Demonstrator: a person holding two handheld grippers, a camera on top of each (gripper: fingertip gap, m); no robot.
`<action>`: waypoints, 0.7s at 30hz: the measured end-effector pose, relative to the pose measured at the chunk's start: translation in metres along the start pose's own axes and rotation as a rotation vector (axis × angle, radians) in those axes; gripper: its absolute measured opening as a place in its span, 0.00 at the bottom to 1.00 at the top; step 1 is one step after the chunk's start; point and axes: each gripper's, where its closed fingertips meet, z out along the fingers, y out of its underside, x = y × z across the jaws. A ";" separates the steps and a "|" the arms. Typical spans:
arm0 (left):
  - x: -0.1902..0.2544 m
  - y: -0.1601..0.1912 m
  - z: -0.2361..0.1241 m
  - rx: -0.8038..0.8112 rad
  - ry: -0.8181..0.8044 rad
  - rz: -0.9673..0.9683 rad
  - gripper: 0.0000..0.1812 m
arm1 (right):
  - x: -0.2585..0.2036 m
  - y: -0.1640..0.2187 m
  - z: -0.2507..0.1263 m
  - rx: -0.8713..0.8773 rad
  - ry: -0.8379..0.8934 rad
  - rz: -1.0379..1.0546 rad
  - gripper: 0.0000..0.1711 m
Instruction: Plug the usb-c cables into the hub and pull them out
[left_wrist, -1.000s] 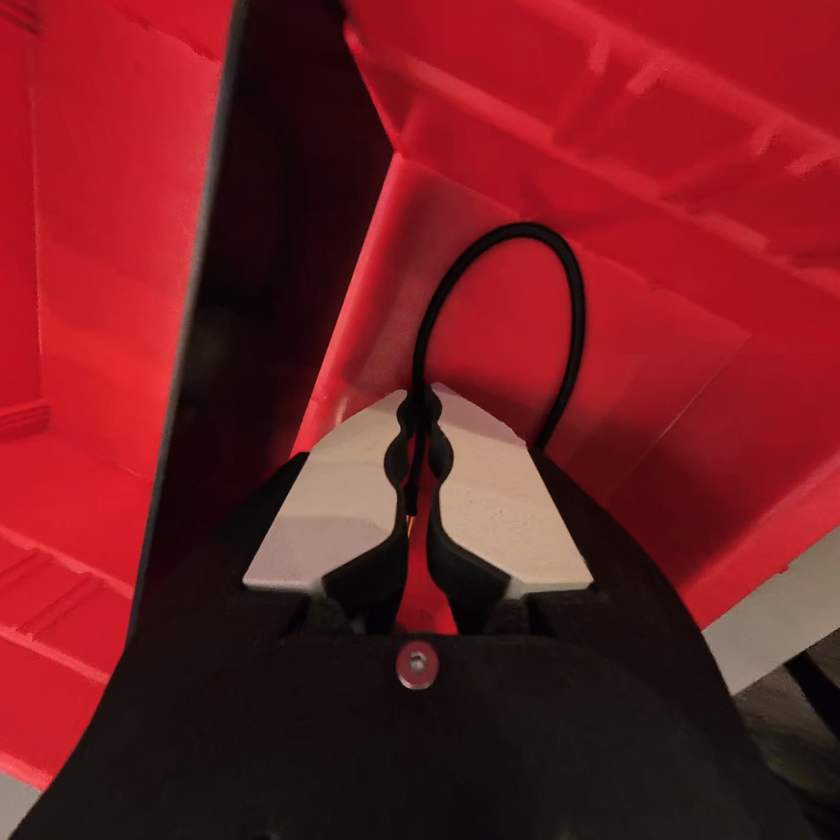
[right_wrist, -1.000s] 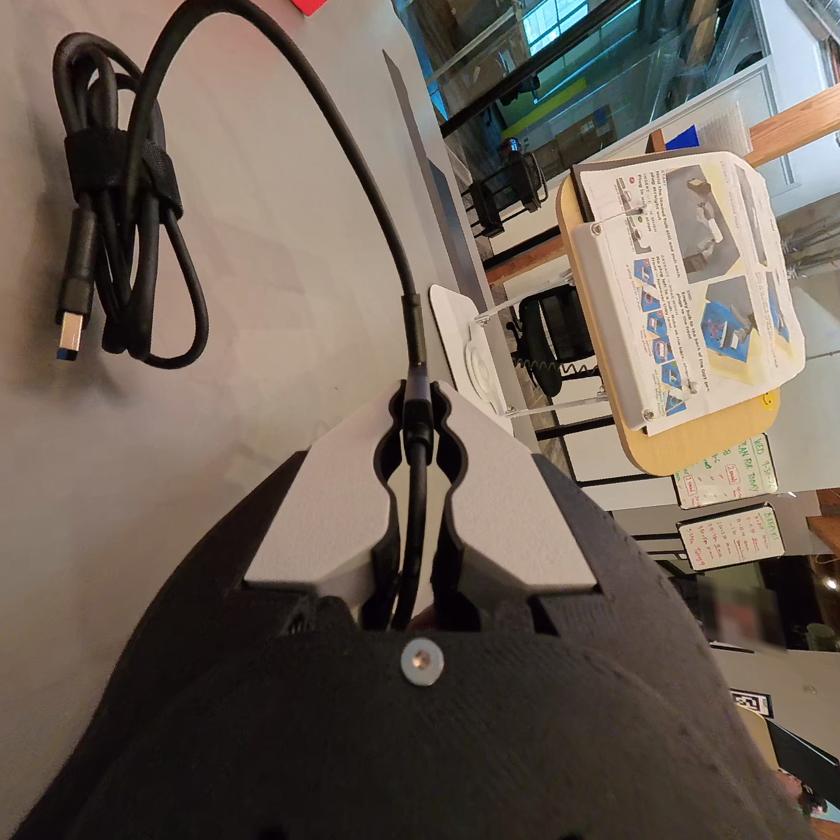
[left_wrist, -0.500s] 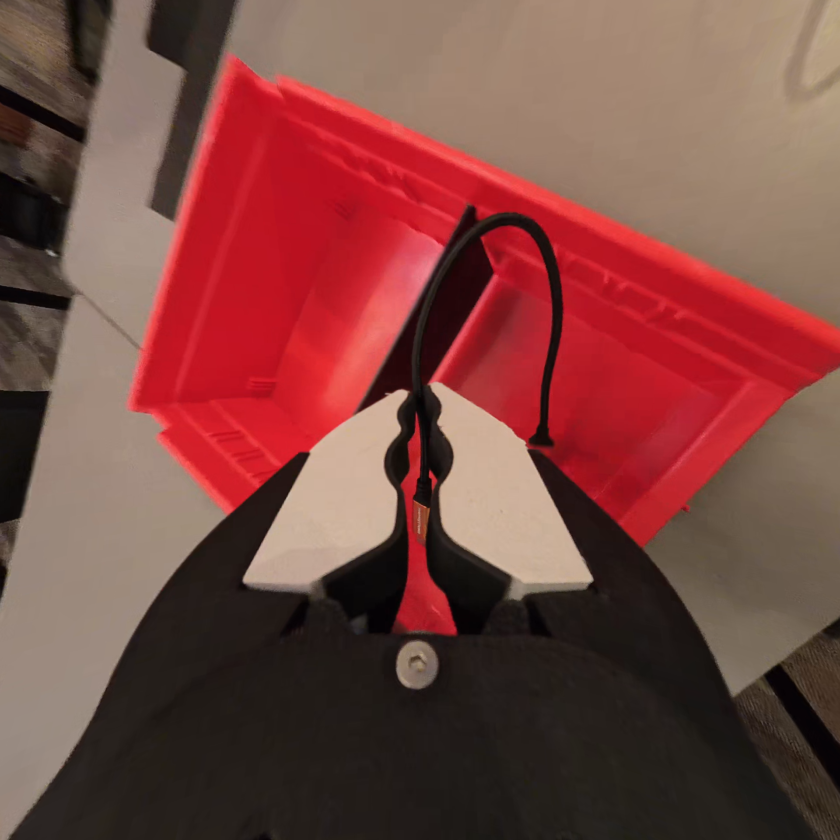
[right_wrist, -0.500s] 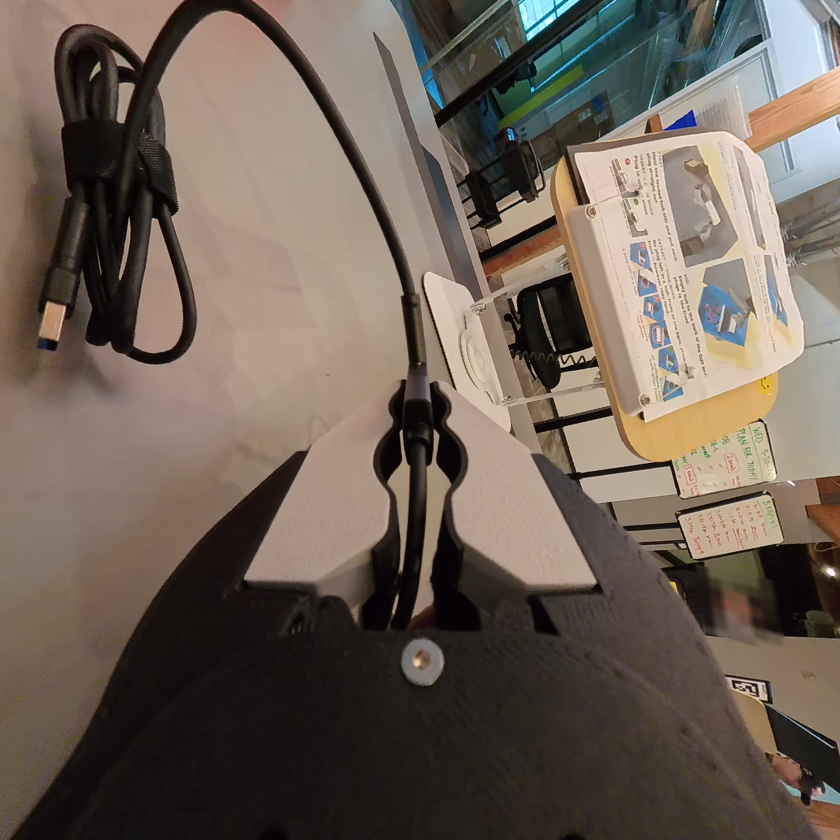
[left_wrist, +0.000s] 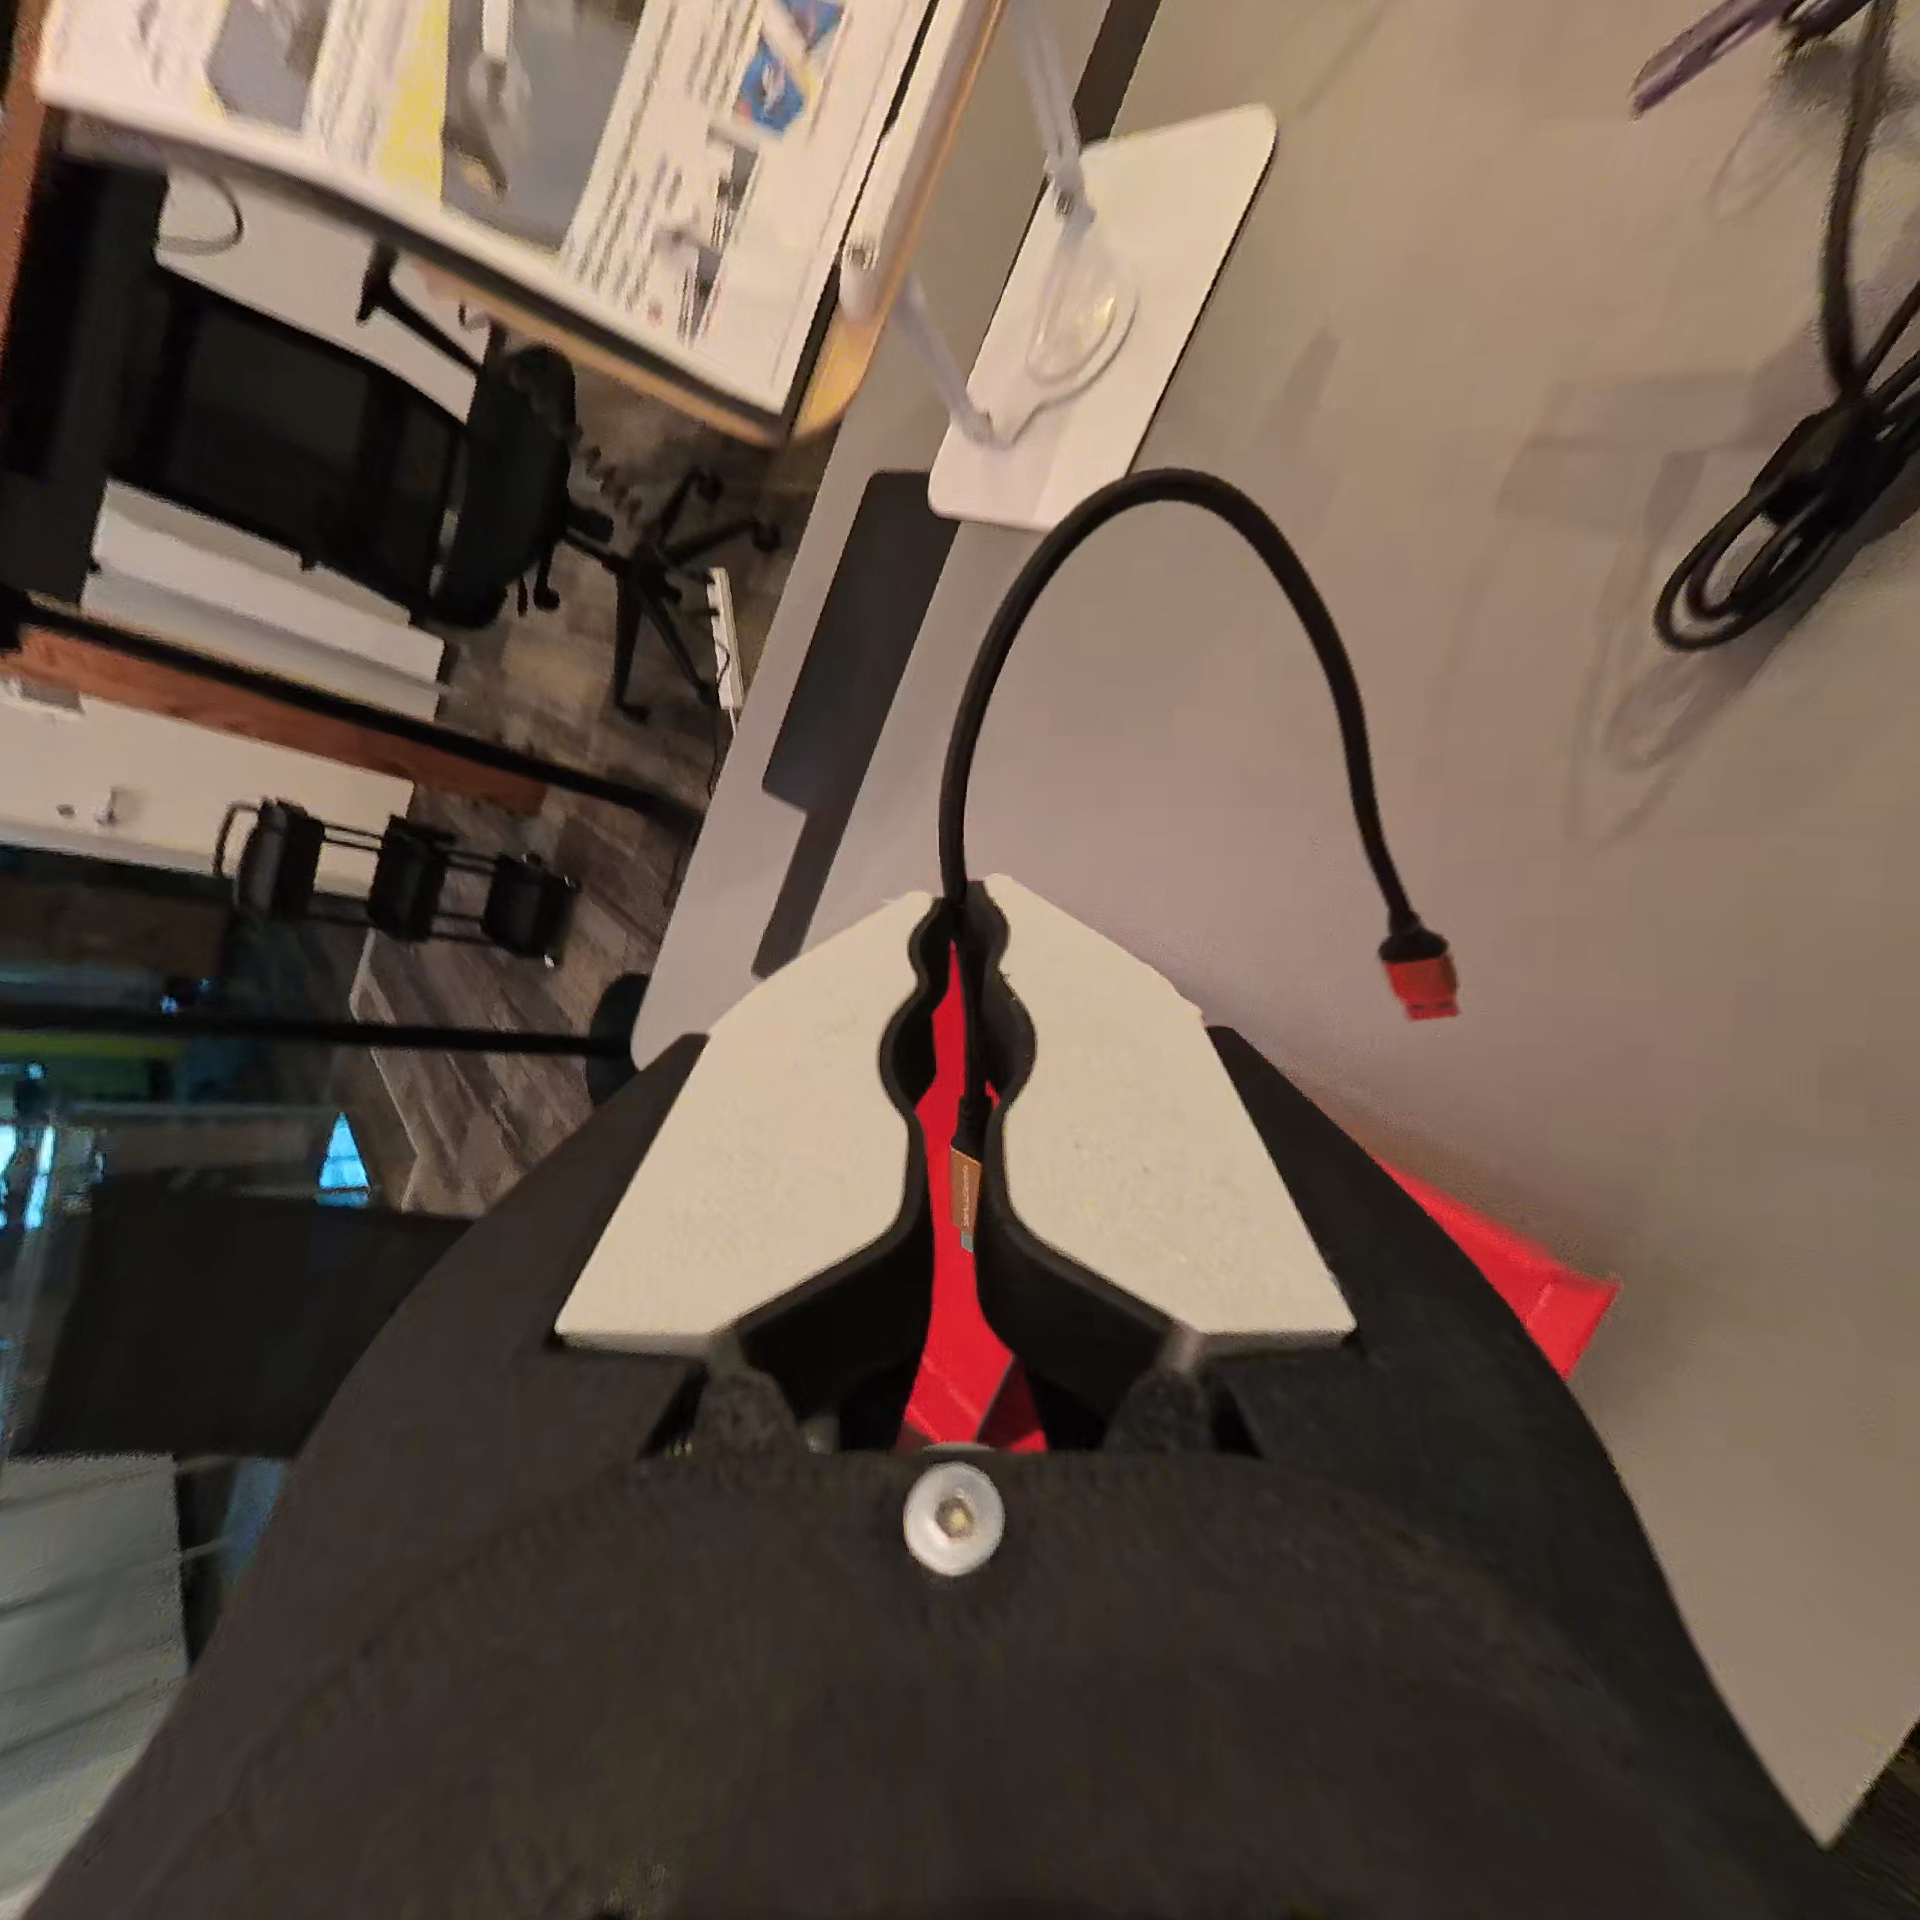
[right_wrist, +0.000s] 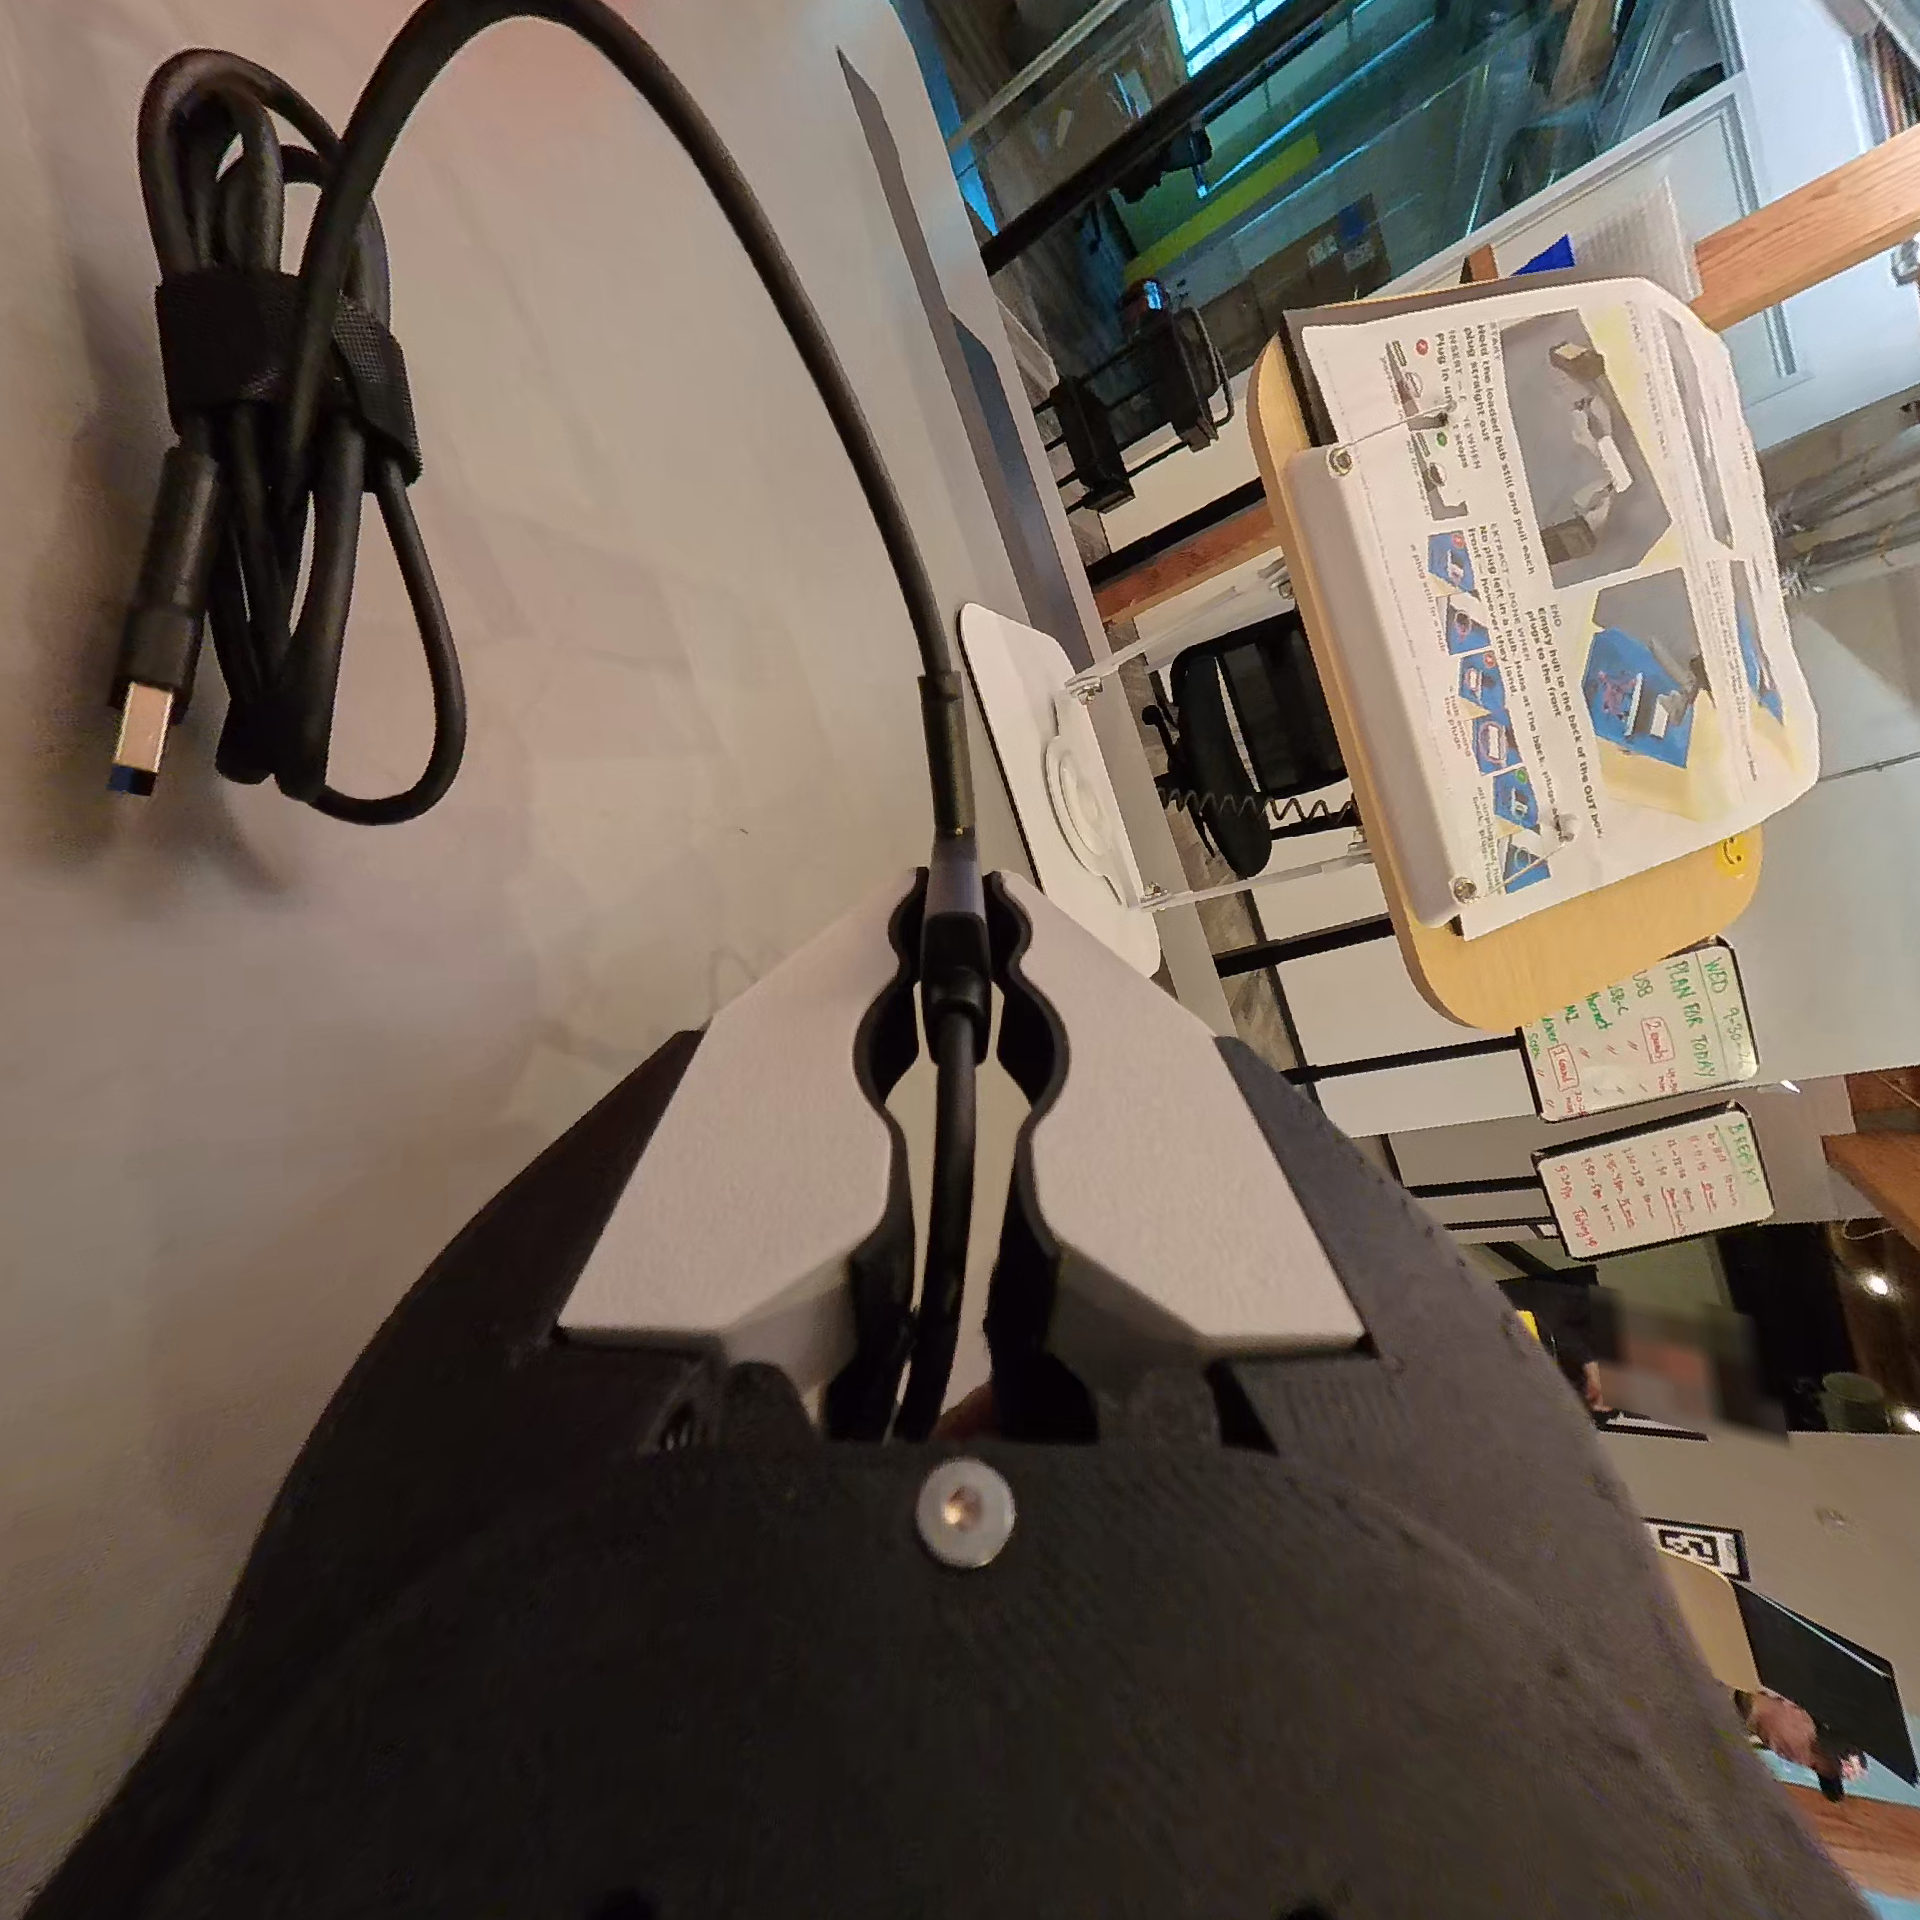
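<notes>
1. Beyond the table edge (right_wrist: 904, 208), a printed instruction sheet (right_wrist: 1558, 582) sits clipped on a wooden stand, and two small whiteboards (right_wrist: 1652, 1184) carry handwriting; I leave the wording of all of them alone.
2. Under my left gripper (left_wrist: 961, 904), a red bin (left_wrist: 1496, 1288) shows at one corner and between my fingers; what it holds I cannot tell.
3. My left jaws are closed on a short black cable (left_wrist: 1143, 540). Its copper-coloured plug (left_wrist: 964, 1195) lies back between my fingers, while the cable arcs up and over to a red plug (left_wrist: 1418, 977) hanging free above the grey table.
4. My right gripper (right_wrist: 961, 894) is clamped on a grey connector (right_wrist: 954, 868) with black cable (right_wrist: 727, 208) running out both ways.
5. Left of it, a strapped black cable bundle (right_wrist: 281, 457) with a metal plug lies on the table.
</notes>
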 end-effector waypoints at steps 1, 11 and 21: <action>0.003 -0.012 0.003 0.013 0.011 0.019 0.01 | 0.000 0.000 0.000 -0.001 0.001 -0.004 0.04; 0.085 -0.045 0.099 -0.101 0.191 0.037 0.01 | -0.006 0.001 -0.001 0.002 0.001 -0.013 0.04; 0.154 -0.003 0.185 -0.305 0.350 -0.229 0.01 | -0.007 0.008 0.000 -0.005 -0.004 -0.009 0.04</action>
